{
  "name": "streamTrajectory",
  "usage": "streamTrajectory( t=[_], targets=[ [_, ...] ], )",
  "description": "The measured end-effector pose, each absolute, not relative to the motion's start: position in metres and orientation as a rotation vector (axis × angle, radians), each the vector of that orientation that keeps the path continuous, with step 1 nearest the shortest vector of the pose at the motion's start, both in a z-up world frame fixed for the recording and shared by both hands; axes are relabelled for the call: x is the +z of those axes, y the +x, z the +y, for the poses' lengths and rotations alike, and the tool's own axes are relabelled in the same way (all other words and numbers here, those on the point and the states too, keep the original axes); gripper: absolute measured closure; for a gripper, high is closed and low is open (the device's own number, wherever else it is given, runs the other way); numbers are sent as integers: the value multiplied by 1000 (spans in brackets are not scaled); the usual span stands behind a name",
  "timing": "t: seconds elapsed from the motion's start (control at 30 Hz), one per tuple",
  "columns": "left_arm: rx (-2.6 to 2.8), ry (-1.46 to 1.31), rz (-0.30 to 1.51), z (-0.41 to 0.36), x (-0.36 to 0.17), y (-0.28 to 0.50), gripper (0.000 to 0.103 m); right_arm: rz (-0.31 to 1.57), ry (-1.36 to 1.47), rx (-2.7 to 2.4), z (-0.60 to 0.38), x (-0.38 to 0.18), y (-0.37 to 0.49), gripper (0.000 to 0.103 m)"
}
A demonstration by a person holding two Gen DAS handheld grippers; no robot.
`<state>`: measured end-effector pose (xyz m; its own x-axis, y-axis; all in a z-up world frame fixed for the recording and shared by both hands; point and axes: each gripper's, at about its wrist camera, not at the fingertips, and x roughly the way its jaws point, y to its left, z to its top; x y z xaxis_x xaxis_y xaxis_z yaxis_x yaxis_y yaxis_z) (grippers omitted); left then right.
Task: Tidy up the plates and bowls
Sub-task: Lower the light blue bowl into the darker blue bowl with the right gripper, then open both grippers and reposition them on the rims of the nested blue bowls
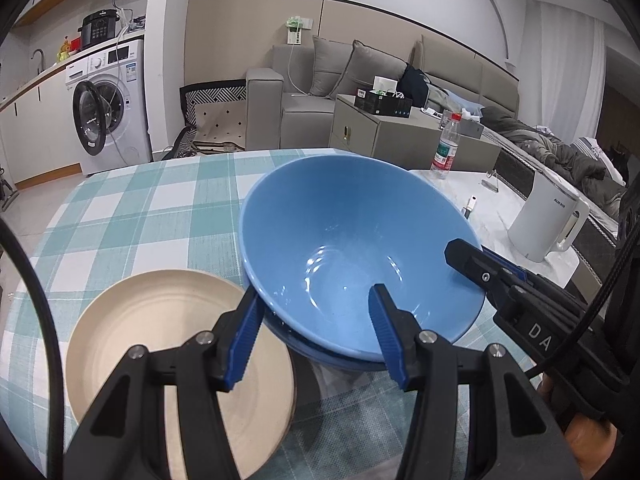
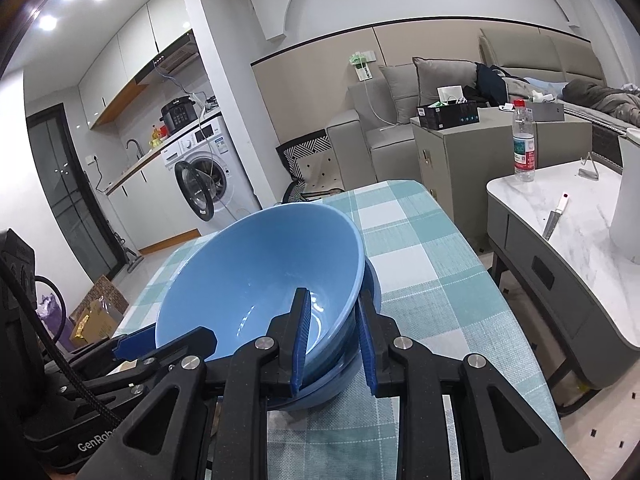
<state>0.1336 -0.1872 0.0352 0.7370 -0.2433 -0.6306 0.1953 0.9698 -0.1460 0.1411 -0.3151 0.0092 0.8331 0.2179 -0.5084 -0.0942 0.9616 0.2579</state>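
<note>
A light blue bowl (image 1: 352,240) sits tilted inside a darker blue bowl (image 1: 320,354) on the checked tablecloth. It also shows in the right wrist view (image 2: 256,268), with the lower bowl (image 2: 320,384) under it. My left gripper (image 1: 314,312) is open, its jaws straddling the near rim of the bowls. My right gripper (image 2: 332,332) straddles the right rim, one finger inside and one outside, jaws apart and not clearly pressing. It appears in the left wrist view (image 1: 480,268). A cream plate (image 1: 168,344) lies left of the bowls.
The checked tablecloth (image 1: 140,208) covers the table. A marble side table (image 2: 580,240) to the right holds a water bottle (image 2: 524,144), a knife (image 2: 554,216) and a white kettle (image 1: 550,216). A sofa and a washing machine stand behind.
</note>
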Motion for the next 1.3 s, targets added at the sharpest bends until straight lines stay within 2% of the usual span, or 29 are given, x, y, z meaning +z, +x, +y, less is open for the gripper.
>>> streamTrajectory(
  t=[0.47, 0.6, 0.67, 0.7, 0.77, 0.8, 0.87, 0.97, 1.03, 1.1, 1.23, 1.3],
  targets=[
    [-221, -52, 724, -185, 29, 137, 48, 585, 215, 168, -315, 1, 149, 78],
    [-226, -37, 724, -186, 27, 136, 48, 582, 201, 166, -315, 0, 150, 74],
    [-229, -38, 724, -186, 27, 136, 46, 581, 202, 178, -314, 1, 147, 66],
    [-235, -42, 728, -186, 27, 137, 42, 579, 213, 192, -315, 1, 148, 63],
    [-231, -43, 732, -184, 26, 137, 37, 579, 222, 211, -315, 1, 147, 48],
    [-229, -43, 733, -183, 26, 137, 34, 583, 227, 214, -315, 0, 148, 45],
    [-236, -59, 740, -179, 26, 138, 32, 588, 238, 212, -317, -1, 148, 28],
    [-238, -83, 745, -172, 26, 139, 23, 582, 249, 205, -320, 0, 147, 22],
    [-236, -85, 744, -168, 27, 140, 22, 583, 263, 201, -324, 0, 147, 16],
    [-236, -94, 744, -164, 26, 140, 16, 585, 286, 198, -328, 0, 148, 13],
    [-235, -112, 745, -159, 26, 141, 11, 598, 303, 193, -330, -1, 148, 5],
    [-236, -114, 744, -158, 26, 141, 0, 599, 298, 190, -330, -1, 148, 2]
  ],
)
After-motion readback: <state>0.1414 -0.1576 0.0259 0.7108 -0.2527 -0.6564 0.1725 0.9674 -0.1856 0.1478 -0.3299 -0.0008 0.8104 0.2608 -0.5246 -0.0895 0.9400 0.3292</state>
